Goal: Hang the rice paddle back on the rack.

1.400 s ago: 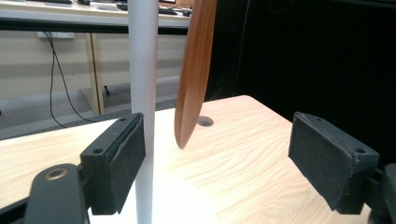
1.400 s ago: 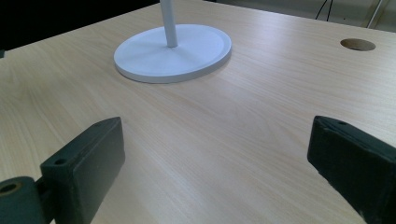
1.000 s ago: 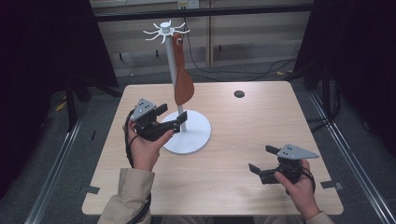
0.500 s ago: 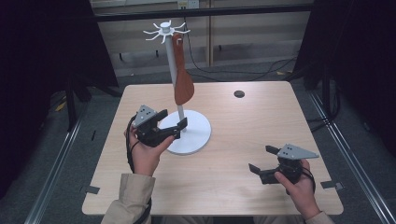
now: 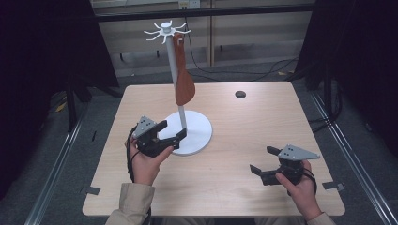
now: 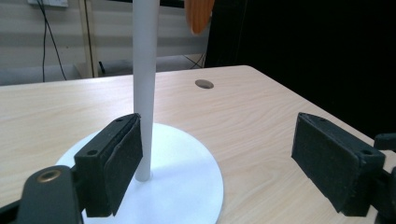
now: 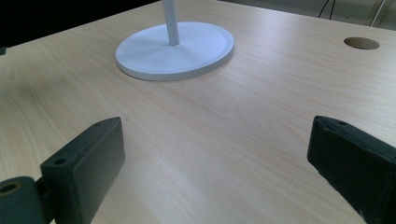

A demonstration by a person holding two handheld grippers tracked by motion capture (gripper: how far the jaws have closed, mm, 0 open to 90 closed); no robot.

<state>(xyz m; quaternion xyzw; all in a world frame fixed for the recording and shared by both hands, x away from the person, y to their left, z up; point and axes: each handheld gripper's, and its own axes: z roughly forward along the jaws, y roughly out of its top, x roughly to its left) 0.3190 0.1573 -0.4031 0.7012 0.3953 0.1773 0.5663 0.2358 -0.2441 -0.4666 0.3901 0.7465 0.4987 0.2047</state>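
A: What does the left gripper do?
B: Its jaws gape wide over the round base of the white hook-topped stand, the pole just beside one jaw. A brown wooden spatula hangs from a hook.
A: The right gripper?
B: Spread too, near the pale wooden table's front edge, well apart from the stand.

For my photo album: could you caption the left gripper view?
Open left gripper hovering over the white stand, its round base on the wooden table.
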